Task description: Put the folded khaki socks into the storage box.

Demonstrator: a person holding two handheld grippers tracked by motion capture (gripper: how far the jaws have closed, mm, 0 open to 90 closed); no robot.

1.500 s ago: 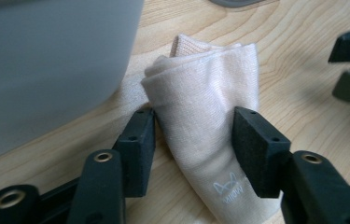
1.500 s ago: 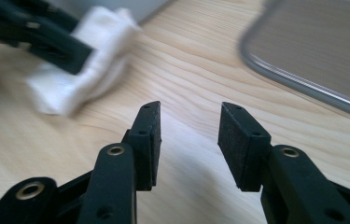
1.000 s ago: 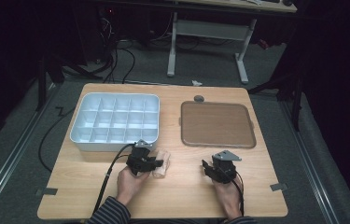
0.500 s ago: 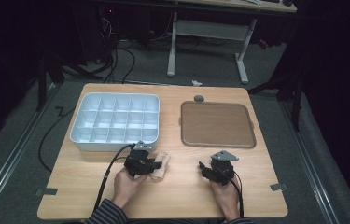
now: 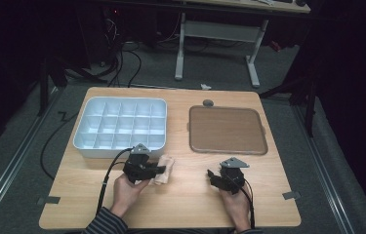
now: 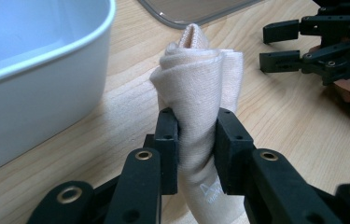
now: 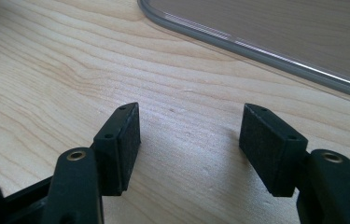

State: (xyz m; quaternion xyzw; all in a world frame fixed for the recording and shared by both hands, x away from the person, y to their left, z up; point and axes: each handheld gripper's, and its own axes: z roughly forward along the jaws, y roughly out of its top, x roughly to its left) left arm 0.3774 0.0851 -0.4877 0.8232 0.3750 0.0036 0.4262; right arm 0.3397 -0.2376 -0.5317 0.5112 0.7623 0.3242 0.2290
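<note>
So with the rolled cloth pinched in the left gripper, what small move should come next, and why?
Probably lift it a little and carry it toward the white divided box. The left gripper is shut on the rolled beige sock, which sits on the table right beside the box's near wall. The right gripper, whose jaws have just been opening, is open over bare wood with nothing between them.

Left tongs (image 5: 160, 170): clamped tight, pointing 3 o'clock. Right tongs (image 5: 212, 176): jaws just been opening, nothing between, pointing 10 o'clock.

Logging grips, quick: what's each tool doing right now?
Left tool: shut on the beige rolled cloth.
Right tool: open, jaws just been opening, nothing between them.
</note>
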